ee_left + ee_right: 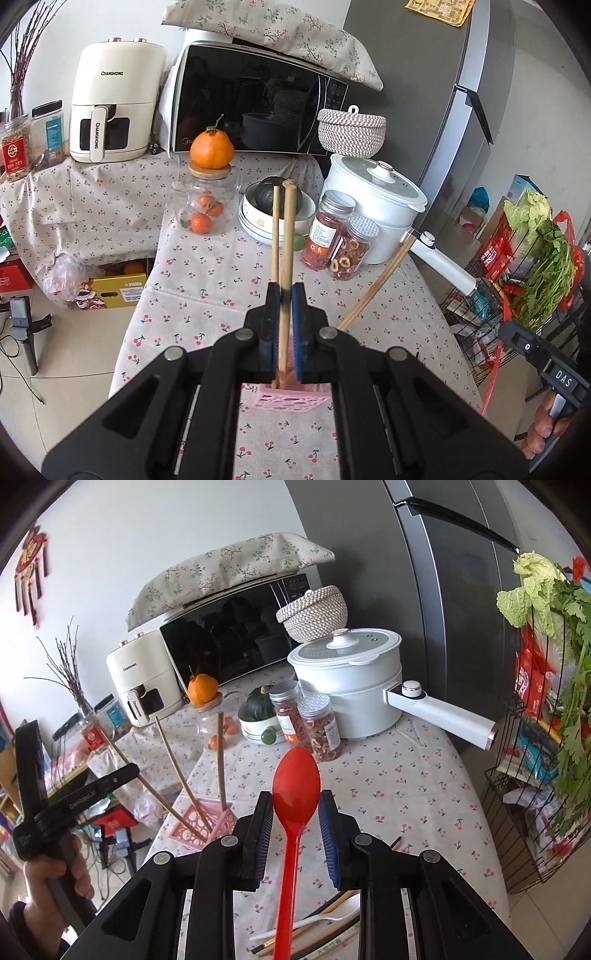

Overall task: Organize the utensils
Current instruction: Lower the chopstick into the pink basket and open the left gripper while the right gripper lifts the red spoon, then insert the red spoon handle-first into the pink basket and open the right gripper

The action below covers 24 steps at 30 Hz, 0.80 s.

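Observation:
My left gripper [285, 291] is shut on a wooden chopstick [287, 236] that stands with its lower end in the pink holder [284, 402]. A second chopstick [275, 229] rises just left of it, and a third [373, 288] leans away to the right. In the right wrist view the pink holder [199, 819] sits near the table's left edge with three chopsticks fanned out. My right gripper [295, 801] is shut on a red plastic spoon [295, 779], bowl forward, raised above the table. Under it lie a white plastic fork [325, 919] and several loose chopsticks [332, 936].
At the back of the cherry-print tablecloth [406, 775] stand a white pot with a long handle [347, 698], two jars of dried fruit [321, 727] and a bowl with a green squash [258, 716]. A wire rack with vegetables [535, 775] stands on the right.

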Motion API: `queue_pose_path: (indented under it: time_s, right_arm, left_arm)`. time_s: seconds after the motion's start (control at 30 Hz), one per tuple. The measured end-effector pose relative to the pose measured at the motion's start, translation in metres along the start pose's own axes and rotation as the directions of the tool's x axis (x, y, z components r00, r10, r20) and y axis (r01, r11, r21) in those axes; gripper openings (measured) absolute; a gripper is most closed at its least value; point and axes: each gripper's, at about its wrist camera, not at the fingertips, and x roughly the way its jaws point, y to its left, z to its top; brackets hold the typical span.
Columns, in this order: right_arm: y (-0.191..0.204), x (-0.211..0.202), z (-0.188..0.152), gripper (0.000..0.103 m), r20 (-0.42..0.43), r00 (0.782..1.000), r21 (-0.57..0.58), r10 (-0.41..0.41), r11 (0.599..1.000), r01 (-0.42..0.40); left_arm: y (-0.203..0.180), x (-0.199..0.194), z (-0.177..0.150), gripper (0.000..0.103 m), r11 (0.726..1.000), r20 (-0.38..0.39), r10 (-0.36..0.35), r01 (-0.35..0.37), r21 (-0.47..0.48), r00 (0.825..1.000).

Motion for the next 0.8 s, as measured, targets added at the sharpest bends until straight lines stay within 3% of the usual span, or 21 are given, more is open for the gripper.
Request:
queue_pose_path:
  time_s: [0.1, 0.23, 0.5, 0.67, 0.73, 0.8]
  right_arm:
    - [0.000, 0.001, -0.001, 0.025, -0.002, 1.000, 0.003, 0.002, 1.000, -0.002]
    - [0.000, 0.002, 0.000, 0.025, 0.000, 1.000, 0.011, 0.012, 1.000, -0.012]
    - [0.013, 0.000, 0.004, 0.025, 0.036, 0.999, 0.011, 0.040, 0.999, -0.041]
    - [0.027, 0.000, 0.008, 0.025, 0.073, 0.996, 0.018, 0.057, 0.998, -0.059]
    - [0.034, 0.002, 0.010, 0.025, 0.090, 0.994, 0.021, 0.059, 0.998, -0.061]
    - [0.041, 0.002, 0.011, 0.025, 0.111, 0.992, 0.020, 0.054, 0.998, -0.056]
  left_arm:
    - [-0.003, 0.001, 0.000, 0.011, 1.000, 0.000, 0.011, -0.011, 0.003, 1.000]
    - [-0.004, -0.001, 0.002, 0.038, 1.000, -0.020, 0.029, -0.029, 0.003, 0.999]
    - [-0.002, -0.014, -0.003, 0.059, 0.999, -0.055, 0.045, -0.044, 0.017, 0.997]
    - [0.003, -0.020, -0.015, 0.073, 0.995, -0.122, 0.088, -0.083, 0.051, 0.989]
    - [0.008, -0.021, -0.019, 0.083, 0.994, -0.150, 0.099, -0.091, 0.057, 0.984]
    - [0.012, -0.023, -0.024, 0.085, 0.993, -0.171, 0.110, -0.101, 0.060, 0.979]
